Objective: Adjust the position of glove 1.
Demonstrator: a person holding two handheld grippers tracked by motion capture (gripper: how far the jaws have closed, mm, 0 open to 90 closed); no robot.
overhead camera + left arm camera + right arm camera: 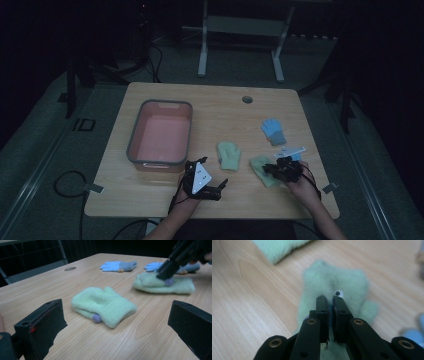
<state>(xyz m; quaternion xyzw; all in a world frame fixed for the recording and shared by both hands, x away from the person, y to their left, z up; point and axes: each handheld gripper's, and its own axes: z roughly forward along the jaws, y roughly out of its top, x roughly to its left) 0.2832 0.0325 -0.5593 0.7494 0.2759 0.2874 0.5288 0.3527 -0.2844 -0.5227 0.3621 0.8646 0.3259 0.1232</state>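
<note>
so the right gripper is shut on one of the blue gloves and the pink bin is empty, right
Not quite: the right gripper is shut on a green mitten, not a blue glove, as the right gripper view shows. The pink bin is indeed empty.

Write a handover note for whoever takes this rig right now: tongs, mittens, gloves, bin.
Right tongs: shut on the green mitten at the table's right front, mitten lying on the wood.
Left tongs: open, nothing held, low over the table in front of the bin.
Second green mitten: flat mid-table, untouched.
Two blue gloves: lying farther back on the right.
Done: one mitten gripped; the bin holds nothing.
Left, probably: lift the gripped mitten into the bin, then the others.
</note>
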